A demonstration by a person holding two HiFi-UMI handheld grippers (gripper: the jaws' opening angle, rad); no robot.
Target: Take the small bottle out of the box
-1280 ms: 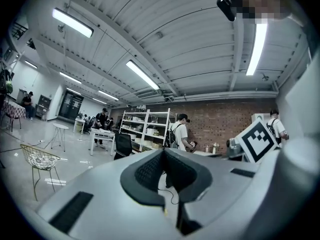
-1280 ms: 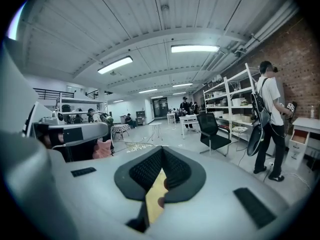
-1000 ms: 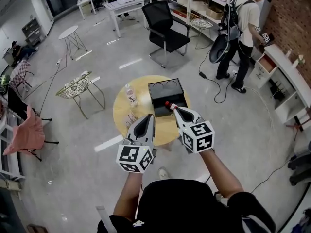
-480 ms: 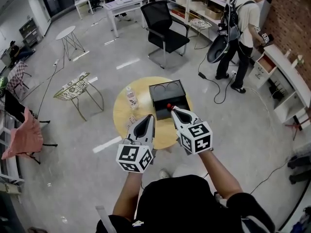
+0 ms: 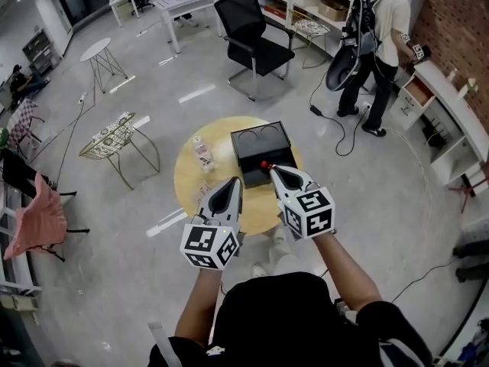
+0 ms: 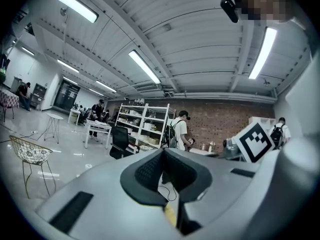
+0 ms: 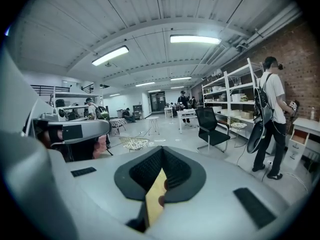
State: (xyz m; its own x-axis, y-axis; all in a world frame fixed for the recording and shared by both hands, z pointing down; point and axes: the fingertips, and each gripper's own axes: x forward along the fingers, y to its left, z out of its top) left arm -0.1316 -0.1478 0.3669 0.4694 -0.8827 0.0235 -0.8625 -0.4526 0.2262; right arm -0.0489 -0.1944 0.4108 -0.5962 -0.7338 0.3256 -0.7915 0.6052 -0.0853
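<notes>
A black box (image 5: 260, 145) sits on the round yellow table (image 5: 263, 205). The small bottle's red cap (image 5: 264, 164) shows at the box's near part, just past the tip of my right gripper (image 5: 273, 170). That gripper hovers over the box's front edge, its jaws shut; no bottle sits between the pads. In the right gripper view the closed pads (image 7: 150, 169) leave a low slit with yellow table and a bit of red in it. My left gripper (image 5: 231, 183) hovers over the table's near left, also shut (image 6: 162, 153) and empty.
A clear plastic bottle (image 5: 203, 151) stands on the table left of the box, with a small item (image 5: 204, 185) nearer me. A black office chair (image 5: 256, 37) stands beyond the table. A wire chair (image 5: 118, 136) is to the left and a person (image 5: 374, 44) with cables at the back right.
The head view has shifted slightly. Both grippers stay shut and hold about the same place over the table and box.
</notes>
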